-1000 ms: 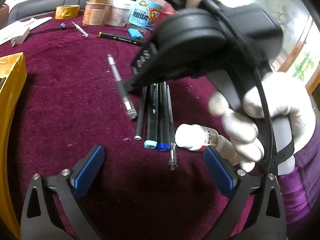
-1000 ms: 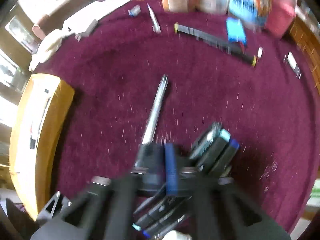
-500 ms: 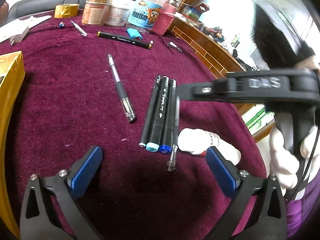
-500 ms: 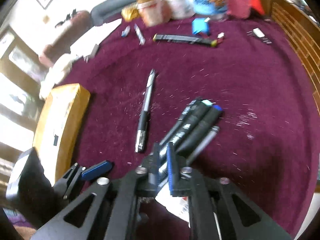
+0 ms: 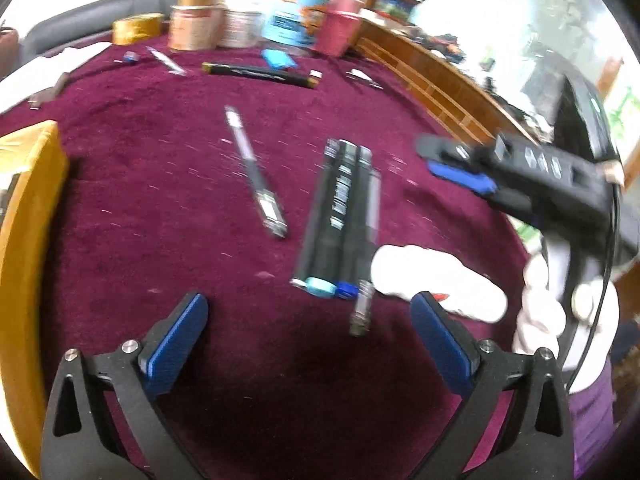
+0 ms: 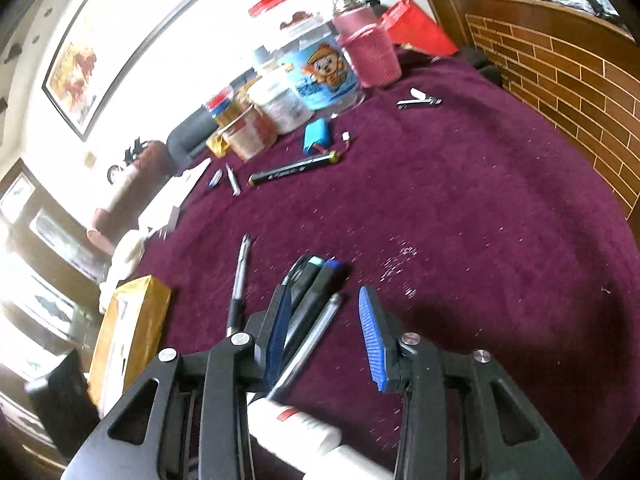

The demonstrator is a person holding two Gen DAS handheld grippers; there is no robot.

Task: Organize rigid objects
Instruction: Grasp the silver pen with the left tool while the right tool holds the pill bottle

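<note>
A row of black markers (image 5: 340,216) with a clear pen at its right side lies on the maroon cloth, and a loose pen (image 5: 256,176) lies to its left. A white bottle (image 5: 436,284) lies at the row's near right. My left gripper (image 5: 310,336) hovers open just short of the row with nothing between its fingers. My right gripper (image 5: 444,160), in a gloved hand (image 5: 548,308), hangs to the right of the row. In the right wrist view my right gripper (image 6: 324,332) has its jaws opening; the clear pen (image 6: 312,336) lies on the cloth below the gap, untouched by the pads.
A yellow box (image 5: 24,208) stands at the left edge. A lone black marker (image 5: 260,74), a blue block (image 6: 318,136), nail clippers (image 6: 420,100) and several jars (image 5: 240,24) sit at the far side. A brick-patterned wall (image 6: 560,80) borders the right.
My right gripper has drawn back to the right, away from over the marker row, and its jaws have parted. The left gripper has stayed where it was, still open.
</note>
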